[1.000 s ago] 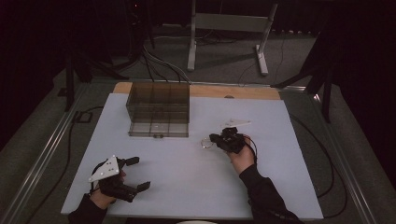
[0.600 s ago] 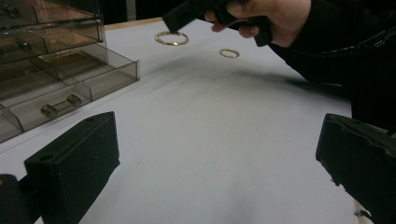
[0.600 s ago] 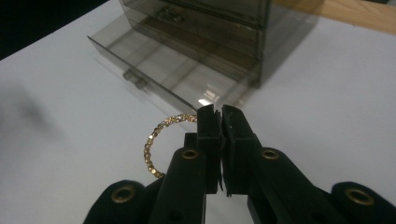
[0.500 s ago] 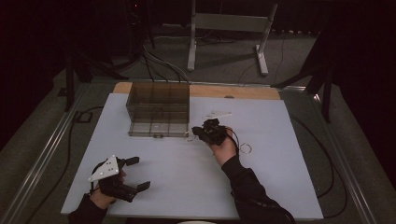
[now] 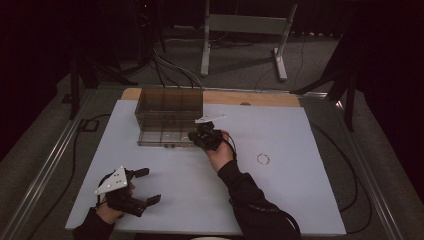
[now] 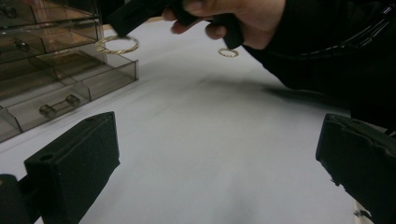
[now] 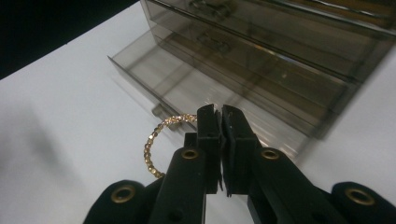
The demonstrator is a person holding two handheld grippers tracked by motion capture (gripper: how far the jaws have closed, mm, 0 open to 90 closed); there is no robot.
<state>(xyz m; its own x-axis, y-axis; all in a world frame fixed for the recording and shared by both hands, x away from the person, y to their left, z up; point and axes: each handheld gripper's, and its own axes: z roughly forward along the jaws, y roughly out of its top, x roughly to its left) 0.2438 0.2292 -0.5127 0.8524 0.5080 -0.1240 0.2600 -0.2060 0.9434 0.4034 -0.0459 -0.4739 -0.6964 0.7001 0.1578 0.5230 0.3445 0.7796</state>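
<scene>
White desk (image 5: 300, 190) carries a smoky clear drawer box (image 5: 169, 107), bottom drawer (image 7: 205, 93) out. Right claw (image 7: 221, 122) pinches a beaded gold bracelet (image 7: 154, 144) over the drawer. Left claw (image 5: 148, 186) gapes, holding nothing. Second gold ring (image 5: 263, 159) lies apart.

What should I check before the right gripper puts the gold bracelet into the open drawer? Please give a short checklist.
1. Right gripper shut on the gold bracelet: ok.
2. Bottom drawer of the clear organizer pulled out: ok.
3. Bracelet fully above the drawer opening: cannot tell; it hangs near the front edge.
4. Left gripper open, apart from the organizer: ok.
5. Second bracelet lying away from the path: ok.
</scene>
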